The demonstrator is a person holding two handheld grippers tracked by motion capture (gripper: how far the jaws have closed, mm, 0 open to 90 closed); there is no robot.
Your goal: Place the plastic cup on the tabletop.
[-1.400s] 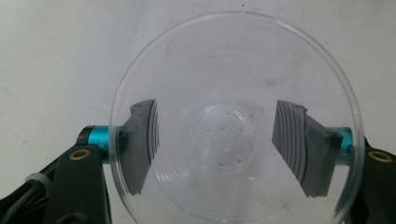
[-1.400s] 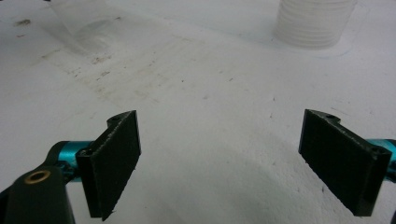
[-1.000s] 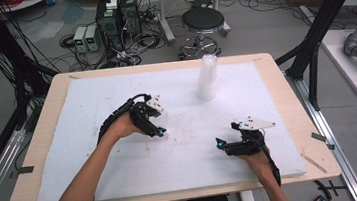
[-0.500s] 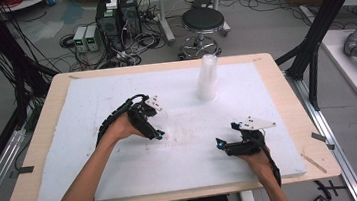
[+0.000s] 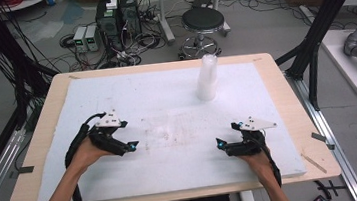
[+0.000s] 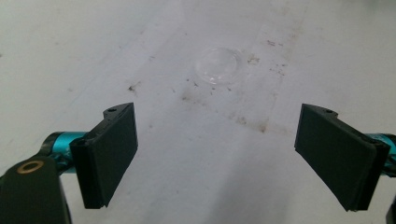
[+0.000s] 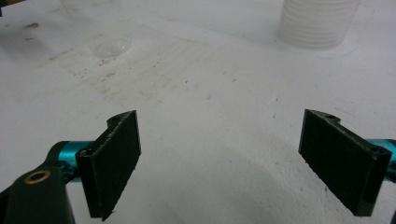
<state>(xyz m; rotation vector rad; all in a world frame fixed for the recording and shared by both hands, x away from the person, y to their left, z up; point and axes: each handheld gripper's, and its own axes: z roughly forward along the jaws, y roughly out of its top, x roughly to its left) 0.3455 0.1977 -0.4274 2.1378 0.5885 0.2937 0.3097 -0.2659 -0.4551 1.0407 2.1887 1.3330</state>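
Clear cup (image 6: pixel 218 64) sits alone mid-desk, freed for the next pick | left hand-held gripper (image 5: pixel 130 147) near the left edge, jaws just opened wide, nothing between | right hand-held gripper (image 5: pixel 220 145) idle, jaws apart | cup stack (image 5: pixel 207 77) toward the far edge.

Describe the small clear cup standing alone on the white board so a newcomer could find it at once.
Start at the white board covering the wooden table. Near its middle, on the scuffed patch between the left tongs and right tongs, stands a small clear cup. Unlike the tall stack of cups at the far side, it is single, low and almost invisible.
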